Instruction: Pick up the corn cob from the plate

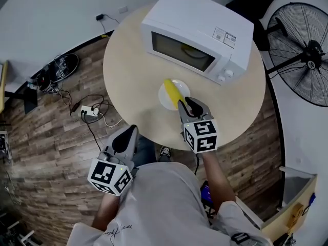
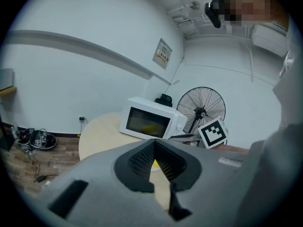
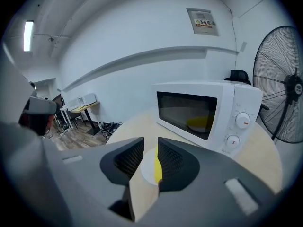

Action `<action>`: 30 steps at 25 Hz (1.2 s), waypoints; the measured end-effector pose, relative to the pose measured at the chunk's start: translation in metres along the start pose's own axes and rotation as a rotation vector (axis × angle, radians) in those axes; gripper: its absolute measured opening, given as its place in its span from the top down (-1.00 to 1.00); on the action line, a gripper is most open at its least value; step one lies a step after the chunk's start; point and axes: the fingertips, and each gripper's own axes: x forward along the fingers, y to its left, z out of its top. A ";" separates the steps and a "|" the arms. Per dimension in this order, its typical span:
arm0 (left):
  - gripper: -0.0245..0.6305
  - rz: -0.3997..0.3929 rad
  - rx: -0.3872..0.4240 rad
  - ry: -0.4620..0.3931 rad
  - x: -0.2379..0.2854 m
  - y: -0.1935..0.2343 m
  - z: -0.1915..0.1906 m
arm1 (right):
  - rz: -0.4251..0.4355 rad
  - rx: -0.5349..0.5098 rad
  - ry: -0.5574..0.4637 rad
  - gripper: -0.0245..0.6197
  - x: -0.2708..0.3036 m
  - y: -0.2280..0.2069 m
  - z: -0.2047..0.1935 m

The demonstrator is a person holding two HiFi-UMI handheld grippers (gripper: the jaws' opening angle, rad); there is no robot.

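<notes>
Head view: your right gripper [image 1: 190, 105] has its jaws slightly parted, pinching nothing. The corn cob [image 1: 173, 91] lies on the plate [image 1: 164, 101], near the microwave [image 1: 205, 24]. Its near end is just beyond the jaw tips (contact unclear).

A lab or test room is suggested, not a home. A microwave [image 1: 200, 32] is set on a lone round table [image 1: 128, 70] against bare white walls. A large pedestal fan [image 1: 300, 45] is stood beside it. A power strip [image 1: 88, 111] and loose cables [image 1: 59, 68] are left on the wood-look floor [image 1: 41, 152]. A printed notice [image 3: 202, 21] is fixed to the wall, and work desks [image 3: 83, 108] are seen beyond, under a strip light [image 3: 29, 35].
</notes>
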 end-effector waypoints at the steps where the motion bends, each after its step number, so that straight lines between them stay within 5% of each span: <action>1: 0.96 0.000 0.000 0.001 0.000 0.000 0.000 | -0.002 0.001 0.008 0.59 0.003 -0.001 -0.002; 30: 0.96 0.008 -0.012 0.038 0.011 0.023 -0.001 | -0.004 0.000 0.249 0.34 0.089 -0.026 -0.063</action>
